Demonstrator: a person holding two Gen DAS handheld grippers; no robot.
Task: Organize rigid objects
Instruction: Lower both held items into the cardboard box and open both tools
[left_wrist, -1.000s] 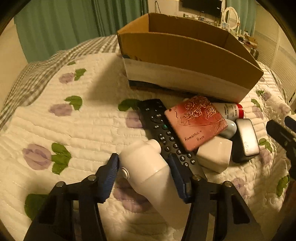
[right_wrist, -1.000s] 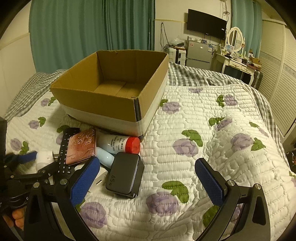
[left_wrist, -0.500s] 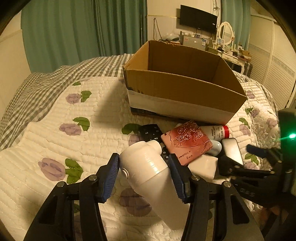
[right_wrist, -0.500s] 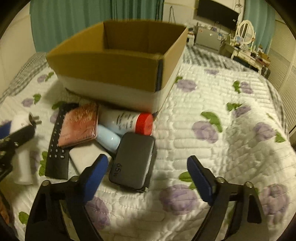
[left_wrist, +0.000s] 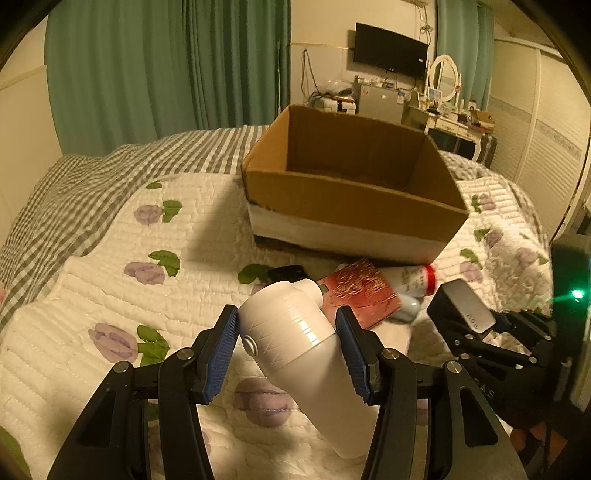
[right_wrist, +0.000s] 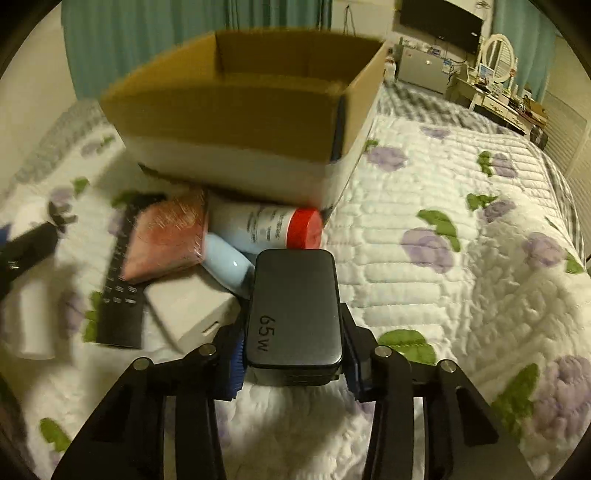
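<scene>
My left gripper (left_wrist: 288, 332) is shut on a white plug-in device (left_wrist: 295, 343) and holds it above the quilt. My right gripper (right_wrist: 293, 354) is shut on a dark grey 65W charger (right_wrist: 293, 314), which also shows in the left wrist view (left_wrist: 463, 308). An open cardboard box (left_wrist: 354, 206) stands behind; it also shows in the right wrist view (right_wrist: 236, 110). In front of it lie a red rose-pattern case (right_wrist: 166, 240), a white tube with a red cap (right_wrist: 269, 225), a pale blue item (right_wrist: 227, 266), a black remote (right_wrist: 122, 295) and a white block (right_wrist: 192, 310).
All lies on a bed with a white floral quilt (right_wrist: 461, 258) and a grey checked blanket (left_wrist: 74, 199). Green curtains (left_wrist: 166, 74), a TV (left_wrist: 389, 50) and a dresser with a mirror (left_wrist: 447, 79) stand at the back.
My left gripper has risen with the white device. My right gripper moved in and shut on the 65W charger, which it had only approached, open, before.
</scene>
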